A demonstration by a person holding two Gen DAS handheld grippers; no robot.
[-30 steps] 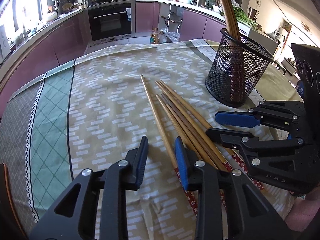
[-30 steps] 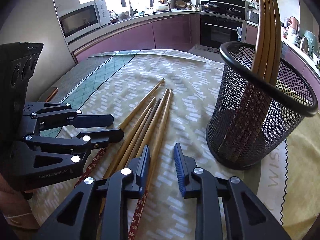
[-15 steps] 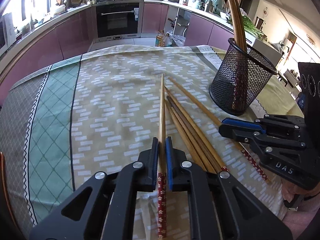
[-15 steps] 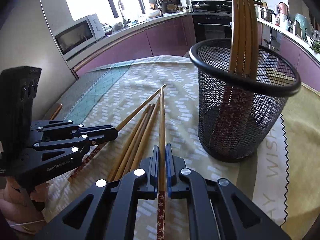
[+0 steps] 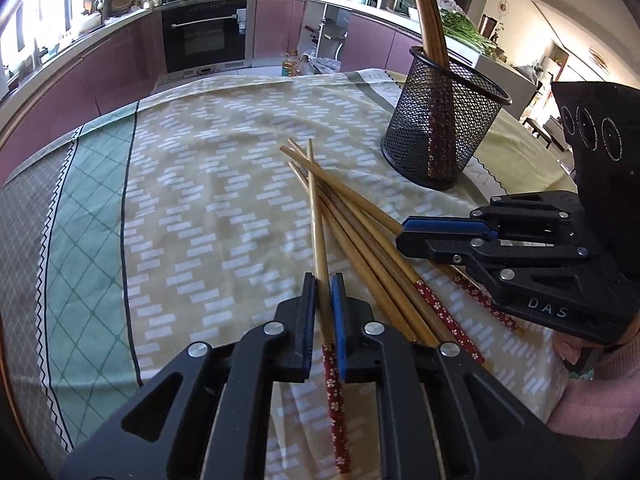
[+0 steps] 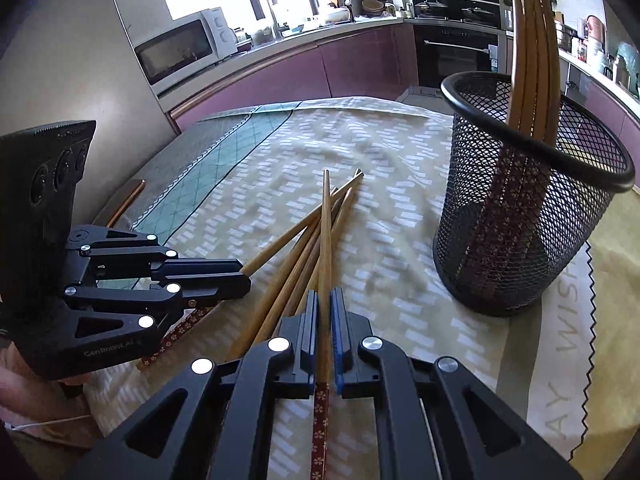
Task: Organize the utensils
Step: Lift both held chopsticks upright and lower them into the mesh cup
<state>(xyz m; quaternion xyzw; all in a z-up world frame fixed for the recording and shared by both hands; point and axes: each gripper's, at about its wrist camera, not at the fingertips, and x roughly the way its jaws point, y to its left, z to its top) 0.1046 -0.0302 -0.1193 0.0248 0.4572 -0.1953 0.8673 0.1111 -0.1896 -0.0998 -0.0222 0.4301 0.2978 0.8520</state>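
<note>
Several bamboo chopsticks with red flowered ends lie in a loose pile on the tablecloth. My left gripper is shut on one chopstick, which crosses over the pile. My right gripper is shut on another chopstick, also angled over the pile. A black mesh holder stands at the far right with several chopsticks upright in it; it also shows in the right wrist view. Each gripper shows in the other's view, the right and the left.
The table is covered by a beige patterned cloth with a green and grey border at the left. Purple kitchen cabinets and an oven stand beyond the far edge. A microwave sits on the counter.
Both grippers were open over the pile a second ago and have since shut on one chopstick each. They have now pulled back and lifted slightly, each chopstick swung across the pile.
</note>
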